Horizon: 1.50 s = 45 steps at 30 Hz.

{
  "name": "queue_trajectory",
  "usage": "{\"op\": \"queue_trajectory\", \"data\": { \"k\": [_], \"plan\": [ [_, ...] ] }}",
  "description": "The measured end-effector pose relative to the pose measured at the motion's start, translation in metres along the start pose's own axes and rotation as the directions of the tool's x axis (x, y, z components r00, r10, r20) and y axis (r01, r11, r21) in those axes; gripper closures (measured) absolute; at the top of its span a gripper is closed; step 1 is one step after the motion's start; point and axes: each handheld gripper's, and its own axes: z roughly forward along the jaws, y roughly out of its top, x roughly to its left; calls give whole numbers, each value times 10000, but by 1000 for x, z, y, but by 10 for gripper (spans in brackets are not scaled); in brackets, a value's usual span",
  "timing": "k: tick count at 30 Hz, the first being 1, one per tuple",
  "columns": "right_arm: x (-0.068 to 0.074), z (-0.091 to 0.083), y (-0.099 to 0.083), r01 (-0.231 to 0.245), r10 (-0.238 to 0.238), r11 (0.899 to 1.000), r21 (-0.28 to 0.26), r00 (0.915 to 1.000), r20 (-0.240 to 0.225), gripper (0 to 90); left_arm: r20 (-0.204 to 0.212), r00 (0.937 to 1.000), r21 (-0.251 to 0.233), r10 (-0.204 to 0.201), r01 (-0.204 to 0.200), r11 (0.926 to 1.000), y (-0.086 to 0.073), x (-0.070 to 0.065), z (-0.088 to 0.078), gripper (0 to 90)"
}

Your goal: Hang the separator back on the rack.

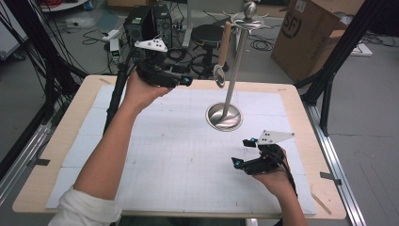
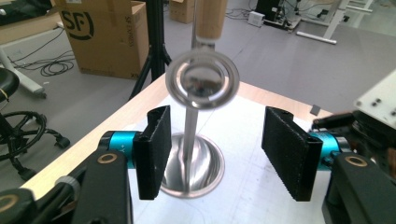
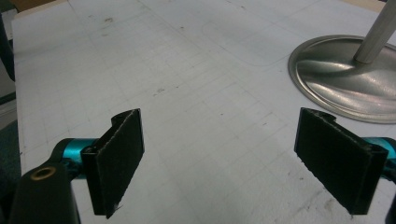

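The left gripper (image 1: 184, 81) is held above the worktop's far left part, jaws parted with nothing between the pads, facing the round steel strainer with a wooden handle (image 1: 219, 75). In the left gripper view the black pads (image 2: 156, 149) stand either side of the stand's pole, well short of it, and the strainer's ring (image 2: 202, 79) hangs blurred beyond them, its handle cut off by the top edge.

The right gripper (image 1: 243, 151) sits low near the worktop's near right corner, jaws wide and empty; its own view shows bare gridded white mat (image 3: 187, 93) between the pads.

The tall polished metal stand (image 1: 235, 70) rises from a dished round base (image 1: 224, 117) right of the worktop's centre, towards the far edge. The strainer hangs from a hook near its ball top, bowl downward, clear of the mat. The hook itself is hard to make out.
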Motion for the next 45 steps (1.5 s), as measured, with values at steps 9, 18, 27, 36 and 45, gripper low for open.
{"op": "queue_trajectory", "data": {
  "k": [9, 18, 27, 36, 45],
  "plan": [
    [1, 4, 1, 23, -22, 9999, 140, 10000, -33, 147, -475, 9989, 8, -19, 20, 10000, -23, -1, -19, 297],
    [0, 4, 1, 34, -35, 9999, 153, 10000, 23, 147, -475, 9989, 65, 17, -14, 10000, -39, -6, -30, 216],
    [0, 4, 1, 28, -28, 9999, 117, 10000, 3, 147, -474, 9988, 71, 72, -68, 10000, -61, -16, -45, 175],
    [0, 4, 1, 21, -21, 9999, 125, 10000, 14, 147, -350, 9991, 298, -240, 251, 9992, -78, -19, -56, 118],
    [0, 5, 1, 19, -19, 9999, 152, 10000, 9, 147, -376, 9990, 732, -235, 262, 9970, -110, -31, -59, 81]
  ]
}}
